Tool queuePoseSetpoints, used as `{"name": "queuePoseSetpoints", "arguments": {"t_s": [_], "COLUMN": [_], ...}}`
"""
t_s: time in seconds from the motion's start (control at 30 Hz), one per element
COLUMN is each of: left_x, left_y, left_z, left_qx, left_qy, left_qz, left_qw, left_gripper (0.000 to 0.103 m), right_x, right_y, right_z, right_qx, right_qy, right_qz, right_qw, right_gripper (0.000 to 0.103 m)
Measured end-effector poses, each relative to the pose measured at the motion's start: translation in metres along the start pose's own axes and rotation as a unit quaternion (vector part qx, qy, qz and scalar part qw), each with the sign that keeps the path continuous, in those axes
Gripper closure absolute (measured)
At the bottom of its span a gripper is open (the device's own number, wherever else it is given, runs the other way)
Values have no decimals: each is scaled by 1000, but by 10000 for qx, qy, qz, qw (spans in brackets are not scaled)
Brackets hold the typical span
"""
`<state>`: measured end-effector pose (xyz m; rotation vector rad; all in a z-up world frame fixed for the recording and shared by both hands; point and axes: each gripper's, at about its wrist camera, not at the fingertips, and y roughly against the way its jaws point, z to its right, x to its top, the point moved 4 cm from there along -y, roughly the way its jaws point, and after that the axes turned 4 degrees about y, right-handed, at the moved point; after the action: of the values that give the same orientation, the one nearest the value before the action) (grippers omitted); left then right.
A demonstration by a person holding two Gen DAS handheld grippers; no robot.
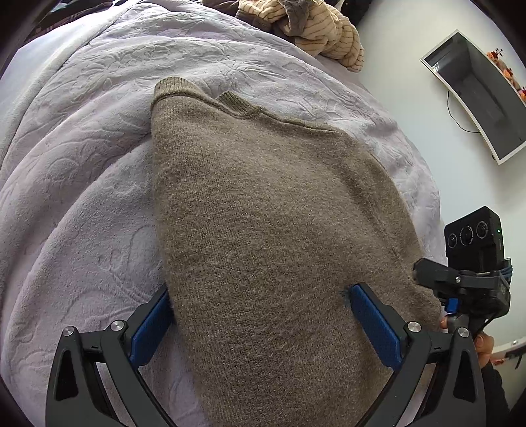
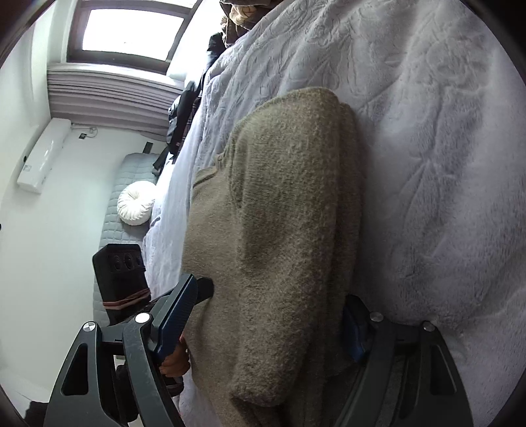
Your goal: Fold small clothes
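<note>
Because both of your grippers straddle thick knit with their jaws spread wide, nothing is pinched yet, and that is where trouble could start. The brown sweater [image 1: 269, 230] lies on the lilac embossed blanket [image 1: 82, 170], filling the middle of the left wrist view. Your left gripper [image 1: 259, 315] has one blue pad tucked under the sweater's left edge at the lower left and the other resting on top of it. Your right gripper [image 2: 273, 315] likewise has wool bulging between its fingers. If you close now, you may catch only the top layer, or grab plush blanket along with it, and the fold would drag open or skew. The sweater's long axis runs from the bottom of the left wrist frame toward the upper left, and its ribbed band [image 1: 174, 86] points away from you, toward the striped clothes pile [image 1: 315, 29] at the top.
</note>
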<state>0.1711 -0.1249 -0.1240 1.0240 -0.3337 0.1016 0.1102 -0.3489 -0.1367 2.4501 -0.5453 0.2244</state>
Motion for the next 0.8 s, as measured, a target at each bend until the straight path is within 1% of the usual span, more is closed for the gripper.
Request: {"name": "queuePoseSetpoints", "arguments": {"t_s": [0.17,0.37,0.4,0.43,0.47,0.5,0.53,0.57,0.6,0.63,0.67,0.7,0.8], "left_x": [0,-4,-5,-6,-7,-8,-8,-8,-8,-7,-7,-7,-8], "left_y": [0,-1,-1,-1,0,3,6,9,13,18,23,27,42], "left_z": [0,-1,-1,0,2,4,5,6,7,7,7,8,14], "left_qx": [3,-33,-48,-75,-120,-88,-82,-102,-134,-193,-250,-266,-198], "left_qy": [2,22,14,-8,-40,-77,-113,-147,-160,-166,-179,-210,-404], "left_qz": [3,-25,-59,-101,-127,-85,-67,-44,-24,-19,-14,-13,-5], "left_qw": [10000,10000,10000,9999,9998,9999,9999,9998,9998,9997,9995,9994,9990], "left_gripper": [0,0,0,0,3,10,20,26,37,46,49,52,54], "right_x": [2,3,3,4,3,3,4,4,5,5,4,4,1], "right_y": [-12,-15,-17,-17,-17,-17,-18,-14,-10,-6,-2,-1,2], "right_z": [-7,-7,-9,-10,-12,-13,-14,-14,-14,-14,-17,-20,-39], "right_qx": [-211,-317,-375,-414,-474,-569,-582,-491,-298,-103,120,188,347], "right_qy": [169,117,108,106,110,96,51,-33,-166,-290,-401,-420,-390], "right_qz": [-151,-165,-193,-216,-250,-276,-261,-197,-98,-19,67,98,131], "right_qw": [9995,9993,9991,9989,9985,9980,9979,9986,9994,9995,9991,9989,9986], "right_gripper": [22,22,23,29,34,45,51,55,63,65,66,67,67]}}
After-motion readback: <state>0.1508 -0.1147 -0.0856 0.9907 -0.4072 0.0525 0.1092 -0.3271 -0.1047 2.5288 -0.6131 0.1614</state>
